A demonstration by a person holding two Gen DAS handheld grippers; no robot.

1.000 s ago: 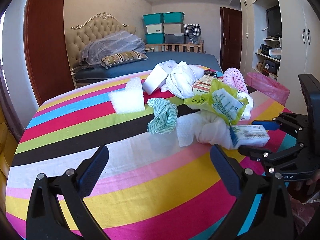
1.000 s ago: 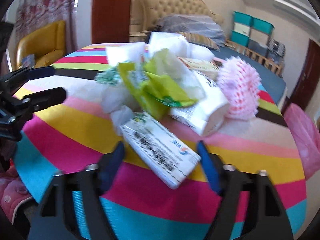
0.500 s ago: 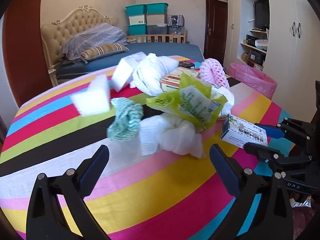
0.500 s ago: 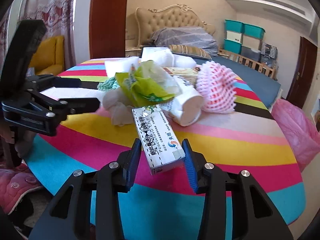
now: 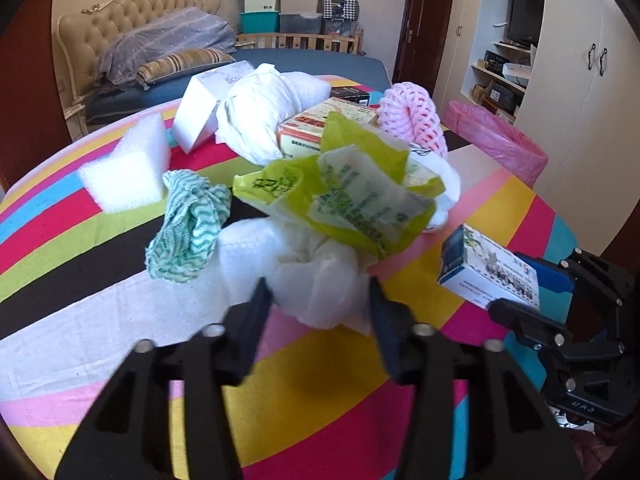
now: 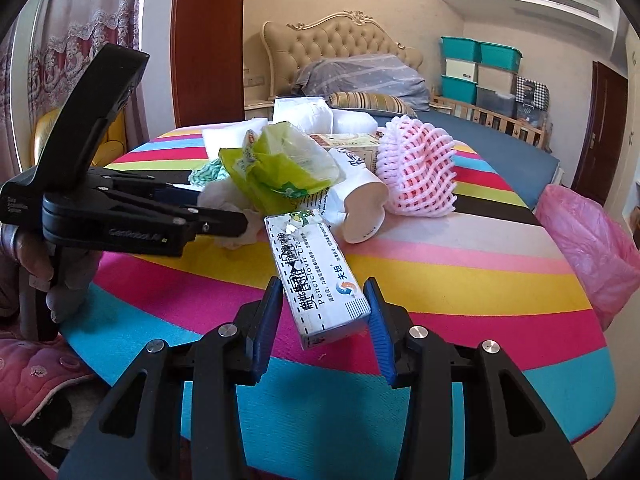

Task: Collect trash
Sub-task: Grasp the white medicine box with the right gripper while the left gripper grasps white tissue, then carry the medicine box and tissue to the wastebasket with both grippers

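Observation:
A crumpled white tissue (image 5: 316, 272) lies at the near edge of a trash pile on the round striped table (image 5: 100, 320). My left gripper (image 5: 320, 296) has its jaws closing on this tissue, and both pads touch its sides. From the right wrist view, the left gripper (image 6: 224, 208) comes in from the left and pinches the tissue (image 6: 240, 238). My right gripper (image 6: 324, 308) is shut on a white medicine box (image 6: 316, 276) and holds it tilted above the table edge. In the left wrist view the box (image 5: 488, 272) and the right gripper (image 5: 520, 292) sit at the right.
The pile holds a green plastic bag (image 5: 340, 188), a green-striped cloth (image 5: 188, 224), a white foam block (image 5: 128, 172), a pink foam net (image 5: 412, 116), a paper cup (image 6: 360, 208) and cartons. A pink-lined bin (image 6: 588, 236) stands beyond the table. A hand (image 6: 60, 272) grips the left handle.
My left gripper moved forward and down to the white tissue and its wide jaws came in around it. My right gripper closed on the medicine box and lifted it off the table.

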